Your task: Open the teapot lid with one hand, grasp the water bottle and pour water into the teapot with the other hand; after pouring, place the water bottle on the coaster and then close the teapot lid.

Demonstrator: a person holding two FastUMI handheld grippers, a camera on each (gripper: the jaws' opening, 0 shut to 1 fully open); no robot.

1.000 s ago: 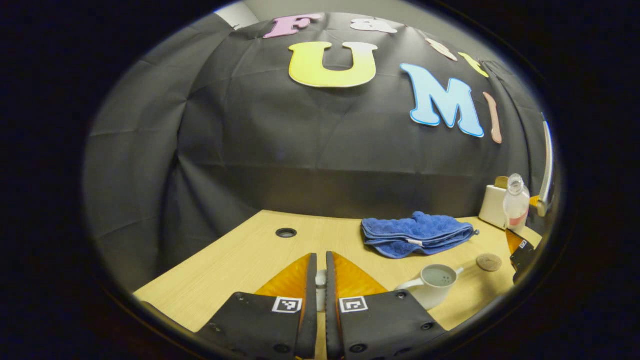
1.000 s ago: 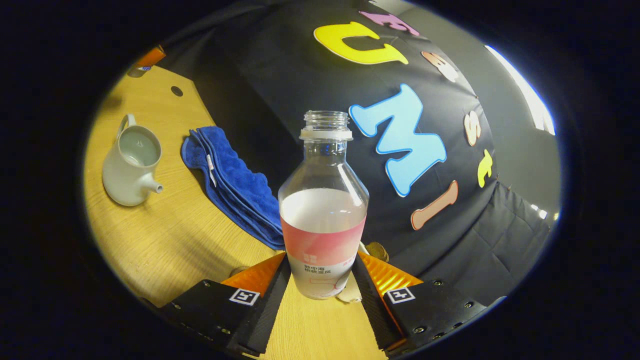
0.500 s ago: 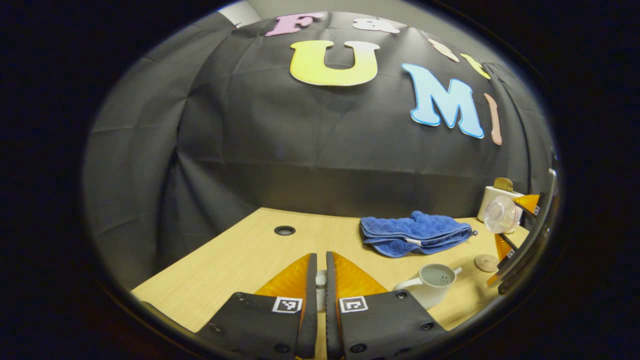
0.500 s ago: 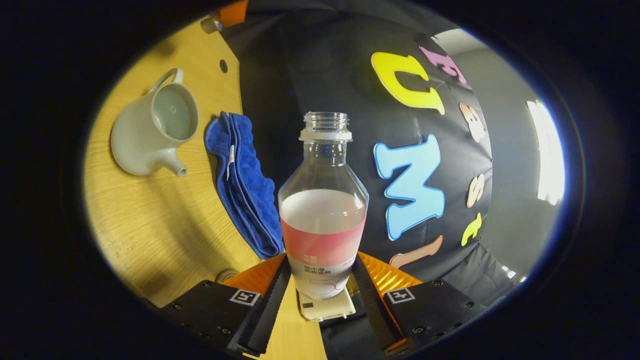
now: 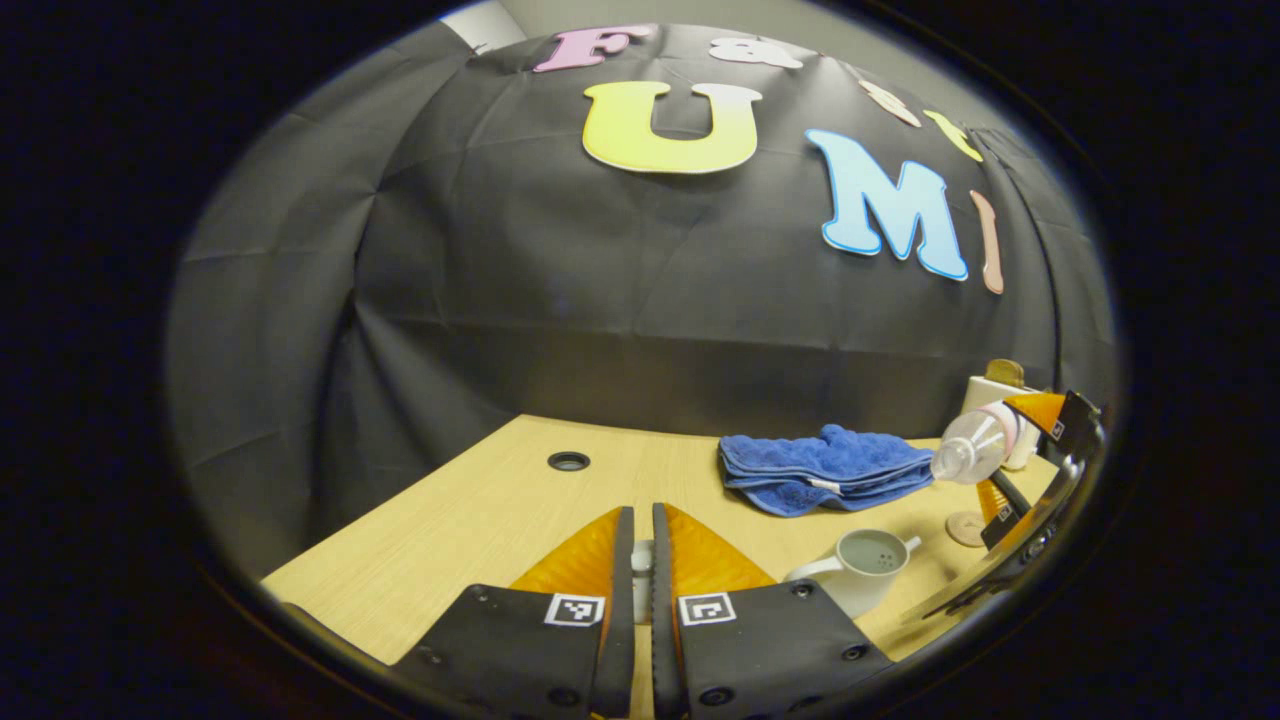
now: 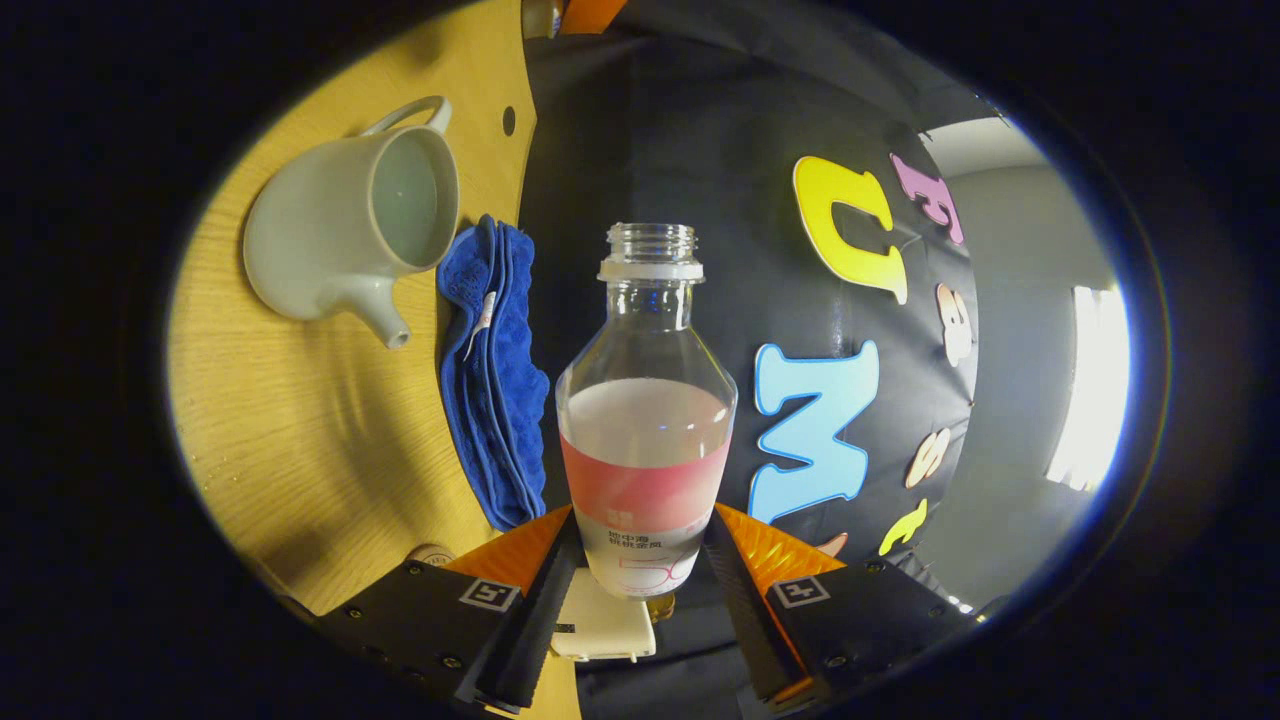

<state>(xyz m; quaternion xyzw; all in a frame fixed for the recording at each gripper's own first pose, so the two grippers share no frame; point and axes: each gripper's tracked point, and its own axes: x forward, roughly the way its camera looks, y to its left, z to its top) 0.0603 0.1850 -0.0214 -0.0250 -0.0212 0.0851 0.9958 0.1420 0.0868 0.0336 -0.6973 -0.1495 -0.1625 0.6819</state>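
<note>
On the table, the teapot sits near the front edge with the towel behind it toward the back edge. The coaster lies right of the teapot. The bottle hangs tilted above the coaster, a box behind it at the back right corner.
</note>
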